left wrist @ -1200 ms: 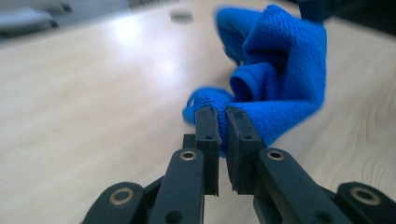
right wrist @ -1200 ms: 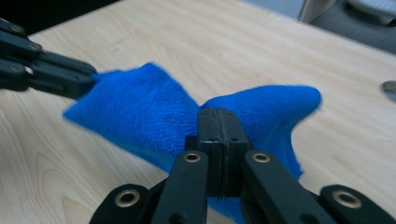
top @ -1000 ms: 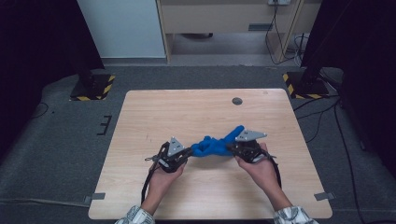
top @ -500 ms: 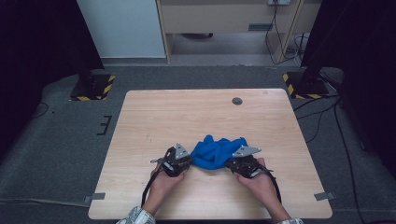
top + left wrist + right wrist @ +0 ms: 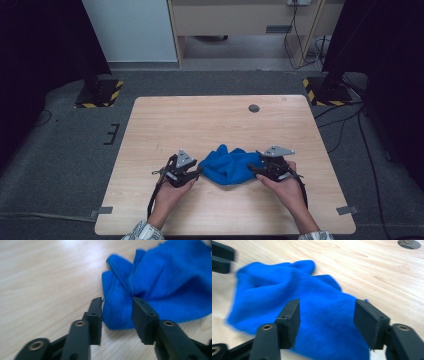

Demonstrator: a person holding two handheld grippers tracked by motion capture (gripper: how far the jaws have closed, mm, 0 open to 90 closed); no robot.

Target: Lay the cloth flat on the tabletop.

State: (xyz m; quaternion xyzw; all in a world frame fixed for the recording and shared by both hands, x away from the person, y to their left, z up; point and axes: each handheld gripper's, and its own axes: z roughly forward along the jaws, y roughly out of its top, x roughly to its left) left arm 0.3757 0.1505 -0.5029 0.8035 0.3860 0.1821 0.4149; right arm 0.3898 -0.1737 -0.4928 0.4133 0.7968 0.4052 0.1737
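Blue cloth (image 5: 230,165) lies bunched between both hand-held grippers, left (image 5: 192,172) and right (image 5: 254,170), jaws parted wide astride its opposite ends.

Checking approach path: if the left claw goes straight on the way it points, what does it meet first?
The blue cloth. The left claw stands open, with the cloth's near edge already between its jaws, so it would push straight into the bunched fabric. Whether the jaws touch it yet is unclear.

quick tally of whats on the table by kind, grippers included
cloth: 1, blue, bunched between the two grippers
grippers: 2, left gripper and right gripper, both with jaws apart
grommet: 1, a dark round one set in the table near the far edge
total: 4
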